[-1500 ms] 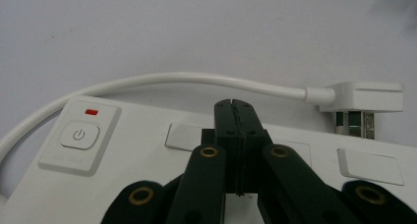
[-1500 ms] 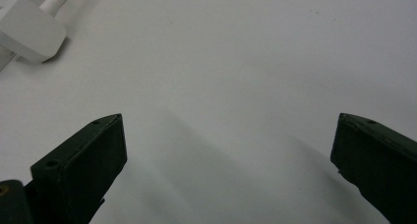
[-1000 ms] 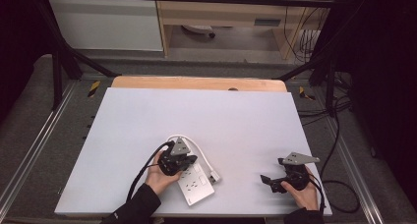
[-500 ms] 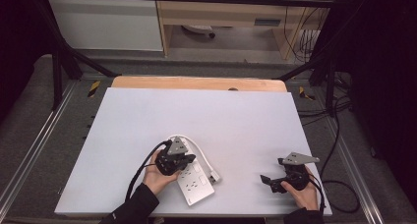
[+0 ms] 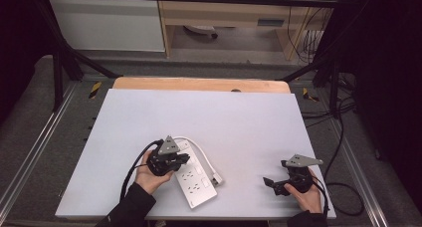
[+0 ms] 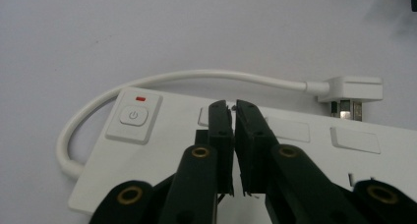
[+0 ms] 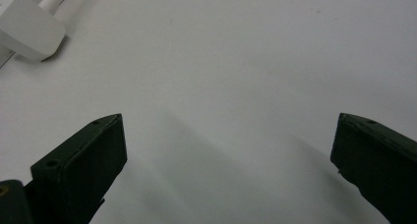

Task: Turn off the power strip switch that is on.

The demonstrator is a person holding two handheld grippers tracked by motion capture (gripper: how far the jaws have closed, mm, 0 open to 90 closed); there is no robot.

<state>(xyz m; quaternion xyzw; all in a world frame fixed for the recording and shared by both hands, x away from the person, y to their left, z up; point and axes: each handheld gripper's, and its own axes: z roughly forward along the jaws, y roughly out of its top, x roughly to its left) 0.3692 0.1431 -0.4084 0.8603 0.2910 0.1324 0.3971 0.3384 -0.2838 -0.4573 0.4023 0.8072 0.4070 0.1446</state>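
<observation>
1. Two hand-held grippers are in play. The left hand-held gripper [image 6: 234, 108] hovers over the white power strip [image 5: 195, 179], jaws nearly clenched with just a slit between them, having just been opening slightly, nothing between them. The tips sit near the switch end, just beside the power button [image 6: 133, 117].
2. Risk: with pads this close together, a poke lands as one blunt tip. It can miss the button and skid on the smooth casing, or push the whole strip across the worktop [image 5: 249, 117].
3. The strip lies loose near the front edge of the worktop, left of centre. A sideways shove could slide it toward that edge.
4. The cord [image 6: 196, 76] loops round the switch end. The jaws could snag it on withdrawal and drag the plug [image 6: 350, 90].
5. The right hand-held gripper [image 5: 272, 183] rests released, jaws wide and empty, well apart from the strip, so nothing braces the strip.
</observation>
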